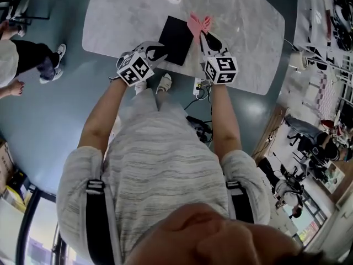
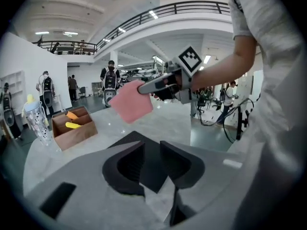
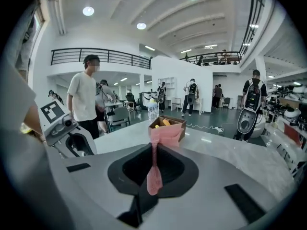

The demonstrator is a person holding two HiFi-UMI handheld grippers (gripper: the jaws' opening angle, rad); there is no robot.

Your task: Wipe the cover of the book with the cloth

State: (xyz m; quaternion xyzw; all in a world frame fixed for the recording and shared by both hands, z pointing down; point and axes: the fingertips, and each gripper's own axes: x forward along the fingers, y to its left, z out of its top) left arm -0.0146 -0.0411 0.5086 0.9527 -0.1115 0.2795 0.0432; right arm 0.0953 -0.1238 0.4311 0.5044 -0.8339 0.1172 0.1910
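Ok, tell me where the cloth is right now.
The cloth is pinched in the right gripper, held over the table just right of the book in the head view.

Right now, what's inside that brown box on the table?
The cardboard box has a divider; one orange item and one yellow item lie in it. Its walls hide the bottom, so anything lower cannot be seen.

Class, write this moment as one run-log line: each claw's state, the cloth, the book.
left claw: open, beside book | right claw: shut on pink cloth, held above table | book: flat on table
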